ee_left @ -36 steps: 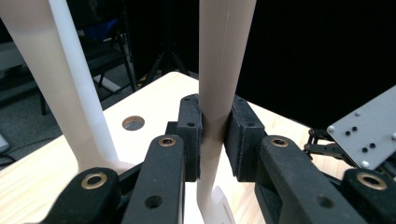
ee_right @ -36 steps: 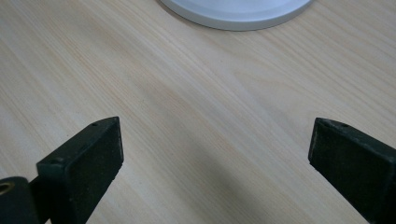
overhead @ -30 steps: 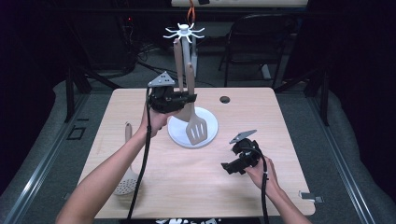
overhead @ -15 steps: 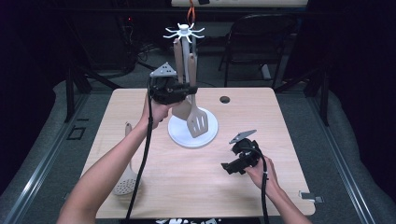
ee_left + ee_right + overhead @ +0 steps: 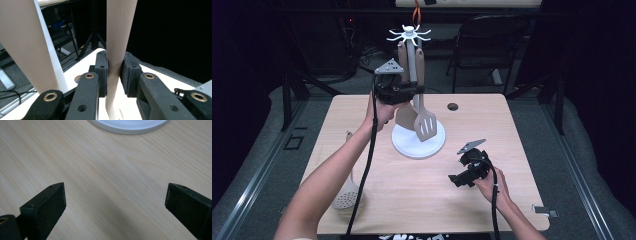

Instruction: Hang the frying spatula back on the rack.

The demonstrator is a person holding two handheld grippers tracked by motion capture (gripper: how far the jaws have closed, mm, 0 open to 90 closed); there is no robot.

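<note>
My left tool [image 5: 408, 91] sits in the upper middle of the high view, clamped on the handle of a slotted turner [image 5: 426, 127] that hangs beside the white post of the utensil stand [image 5: 418, 145]. In the left gripper view the two black pads press on either side of the pale handle [image 5: 117, 57] in the centre of the frame, so the grip is firm and square. I judge the turner to be light and stiff, with a smooth handle that could slide between the pads if I tilt it; holding it at mid-handle as now keeps the blade hanging straight below. A second brown utensil [image 5: 406, 116] hangs just beside it, close enough to knock. The hook ring [image 5: 409, 35] at the top of the frame looks thin, and I would treat the stand as easy to tip. My right tool [image 5: 460, 176] rests low at the lower right of the tabletop [image 5: 512, 145], jaws wide apart with bare wood between them. A skimmer [image 5: 346, 197] lies at the lower left, untouched.
</note>
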